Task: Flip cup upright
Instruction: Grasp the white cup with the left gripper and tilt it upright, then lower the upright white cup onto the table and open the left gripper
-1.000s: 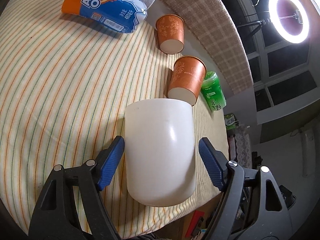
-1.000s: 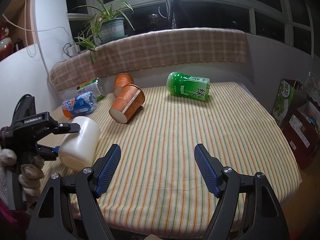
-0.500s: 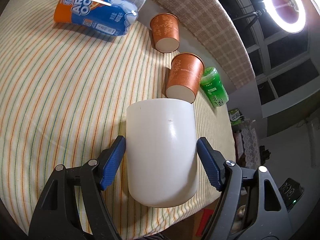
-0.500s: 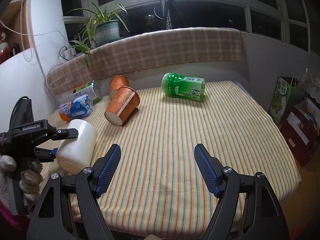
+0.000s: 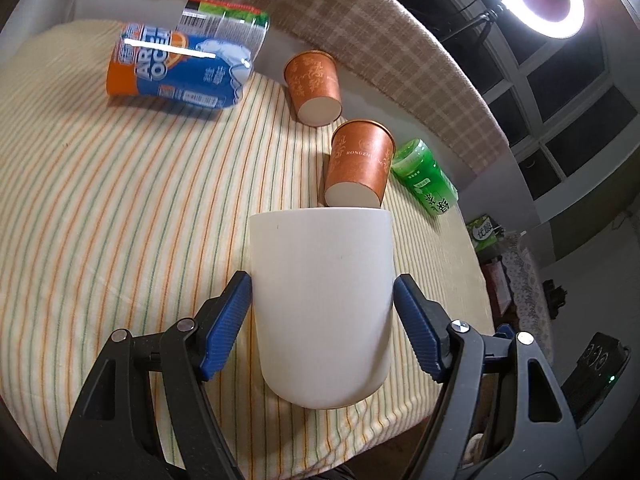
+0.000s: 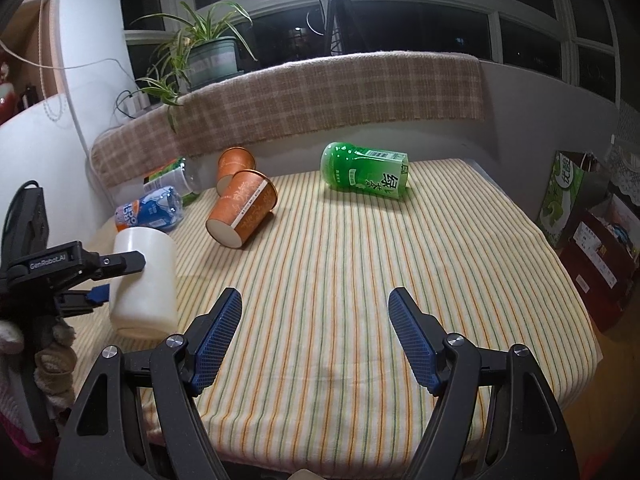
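Note:
A plain white cup [image 5: 324, 300] sits between the blue pads of my left gripper [image 5: 322, 312], which is shut on its sides. In the right wrist view the cup [image 6: 146, 276] stands close to upright near the table's left front edge, with its base low by the striped cloth; I cannot tell whether it touches. My right gripper [image 6: 315, 332] is open and empty over the front middle of the table.
Two orange paper cups [image 6: 242, 214] [image 5: 314, 86] lie on their sides. A green bottle [image 6: 366, 176], a blue-and-orange bottle [image 5: 180, 68] and a clear bottle [image 6: 174, 178] also lie on the striped tablecloth [image 6: 360, 280]. A plaid-covered ledge runs behind.
The white cup has tilted from lying slanted towards upright in my left gripper. The left wrist view has swung up to show more of the far ledge. The right gripper has stayed open.

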Available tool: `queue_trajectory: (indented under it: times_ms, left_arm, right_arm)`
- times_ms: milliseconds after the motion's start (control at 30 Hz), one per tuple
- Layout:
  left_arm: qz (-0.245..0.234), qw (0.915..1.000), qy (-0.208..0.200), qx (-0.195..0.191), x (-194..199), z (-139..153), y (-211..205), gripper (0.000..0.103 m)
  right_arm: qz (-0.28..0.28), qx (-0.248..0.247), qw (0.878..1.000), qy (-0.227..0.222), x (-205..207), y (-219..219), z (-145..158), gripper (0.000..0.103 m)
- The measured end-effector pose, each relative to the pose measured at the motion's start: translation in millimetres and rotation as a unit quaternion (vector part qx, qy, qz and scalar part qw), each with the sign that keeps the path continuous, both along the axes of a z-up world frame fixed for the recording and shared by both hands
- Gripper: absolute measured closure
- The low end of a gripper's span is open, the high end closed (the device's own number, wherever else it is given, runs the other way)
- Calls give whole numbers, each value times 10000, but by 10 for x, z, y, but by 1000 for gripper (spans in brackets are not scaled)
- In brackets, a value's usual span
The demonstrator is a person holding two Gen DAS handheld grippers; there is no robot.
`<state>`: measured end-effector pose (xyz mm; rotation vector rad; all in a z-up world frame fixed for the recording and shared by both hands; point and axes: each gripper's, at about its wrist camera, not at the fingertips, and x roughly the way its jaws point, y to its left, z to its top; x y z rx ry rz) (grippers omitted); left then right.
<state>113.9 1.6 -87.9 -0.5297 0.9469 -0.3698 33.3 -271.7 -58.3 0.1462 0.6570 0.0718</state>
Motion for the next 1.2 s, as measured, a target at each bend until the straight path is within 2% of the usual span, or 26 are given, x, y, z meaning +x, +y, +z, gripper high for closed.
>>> queue_trajectory:
  times_ms: [400,900,1200]
  left_arm:
    - [143,9946,-662,785,-49,174,-127,29]
    - [192,9764,-1235,1763,-32,186,-351,29]
    - [44,9687,-1380,2065,-92,171,-442,29]
  right_arm:
    - [19,28,10000,24,6,5,-25,27]
    - [-4,49,10000,30,-3,-2,-40,27]
    - [-8,52,10000,26,-11,1,-34,27]
